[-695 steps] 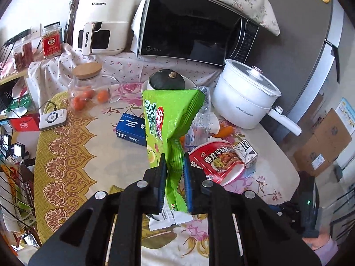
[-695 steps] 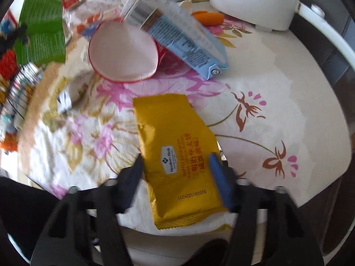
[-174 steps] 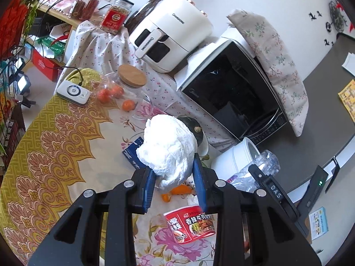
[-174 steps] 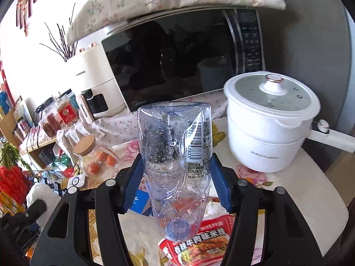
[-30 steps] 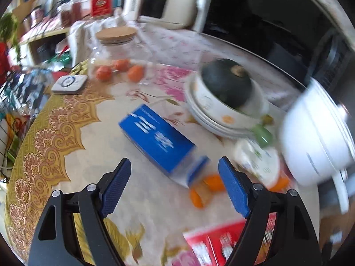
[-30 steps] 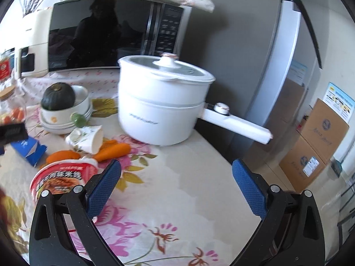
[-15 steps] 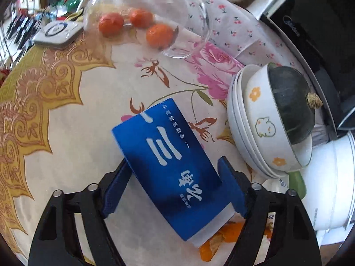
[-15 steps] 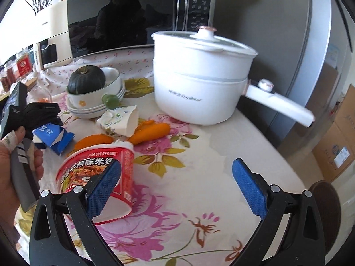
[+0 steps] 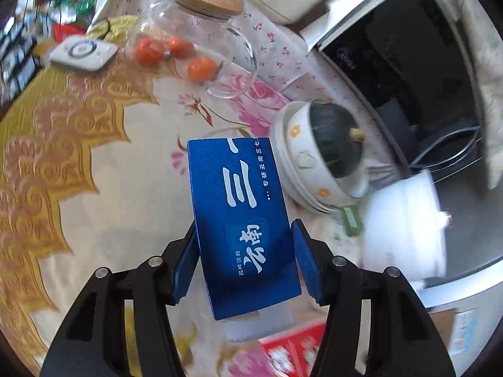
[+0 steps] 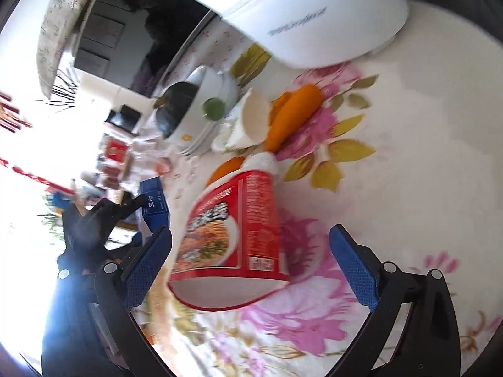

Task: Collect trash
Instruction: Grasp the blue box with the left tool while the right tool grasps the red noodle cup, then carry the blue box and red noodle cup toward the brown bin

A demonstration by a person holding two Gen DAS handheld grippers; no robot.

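My left gripper (image 9: pixel 243 260) is shut on a blue carton with white characters (image 9: pixel 242 216) and holds it above the floral tablecloth (image 9: pixel 103 194). The same carton (image 10: pixel 154 204) and the left gripper (image 10: pixel 94 220) show at the left of the right wrist view. My right gripper (image 10: pixel 251 273) is open, its jaws on either side of a red instant-noodle cup (image 10: pixel 232 232) that lies on its side with the open mouth toward me. The pads do not touch the cup.
A stack of bowls with a dark squash (image 9: pixel 330 154), a glass jar with tomatoes (image 9: pixel 188 31), a remote (image 9: pixel 83 51), a white pot (image 10: pixel 298 15), a microwave (image 9: pixel 408 78), carrots (image 10: pixel 292 116) and a torn paper cup (image 10: pixel 248 125) stand around.
My left gripper has closed on the blue carton and lifted it off the table. My right gripper has tilted and moved down around the noodle cup.
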